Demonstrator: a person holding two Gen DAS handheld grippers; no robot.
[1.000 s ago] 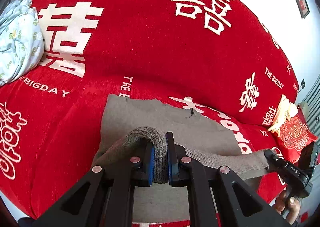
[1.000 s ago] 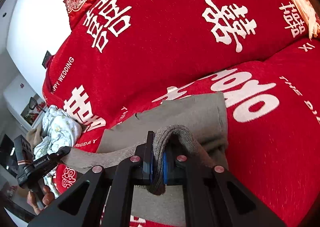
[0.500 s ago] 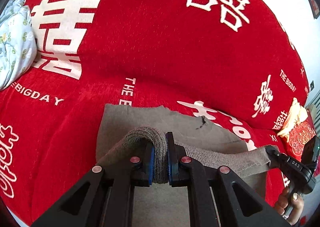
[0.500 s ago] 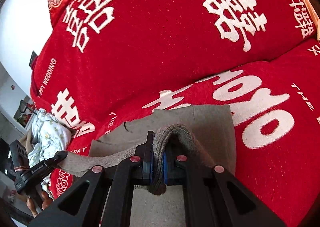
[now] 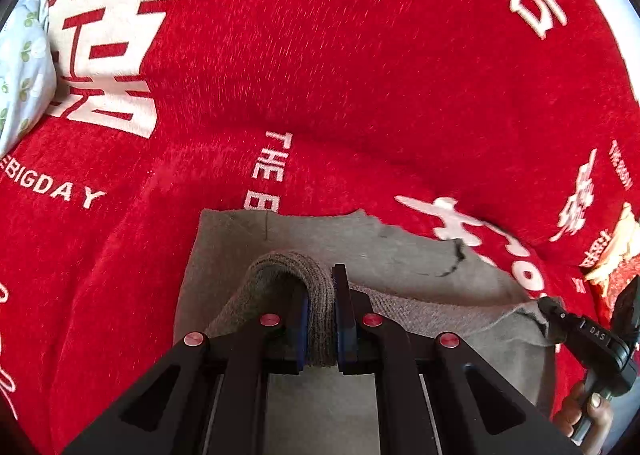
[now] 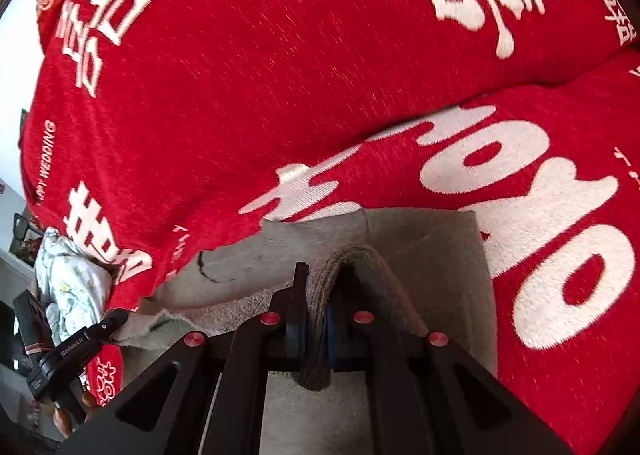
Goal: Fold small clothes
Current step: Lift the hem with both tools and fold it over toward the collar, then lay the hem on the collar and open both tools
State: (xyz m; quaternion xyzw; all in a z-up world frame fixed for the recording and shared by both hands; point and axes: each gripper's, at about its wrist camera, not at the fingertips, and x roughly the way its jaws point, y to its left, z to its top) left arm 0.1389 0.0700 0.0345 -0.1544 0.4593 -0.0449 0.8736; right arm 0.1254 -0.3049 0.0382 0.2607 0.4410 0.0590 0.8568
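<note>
A grey-brown knit garment (image 5: 360, 247) (image 6: 432, 255) lies flat on the red sofa cover. Its near ribbed edge is lifted and stretched between both grippers. In the left wrist view my left gripper (image 5: 320, 319) is shut on the left corner of that edge, the fabric bulging over its pads. The right gripper (image 5: 560, 311) shows at the far right, pinching the other corner, a hand below it. In the right wrist view my right gripper (image 6: 316, 319) is shut on the ribbed edge, and the left gripper (image 6: 116, 319) appears at the far left holding the other end.
The red sofa cover (image 5: 320, 75) with white characters and lettering fills both views, its backrest rising behind the garment. A pale floral bundle of cloth (image 5: 20, 63) (image 6: 68, 287) lies at the left. A red cushion with cream cloth (image 5: 616, 255) sits at the right.
Both grippers have carried the lifted ribbed edge forward and lower over the flat part of the garment, toward its far edge. The sofa backrest looms closer. Both grips stay unchanged.
</note>
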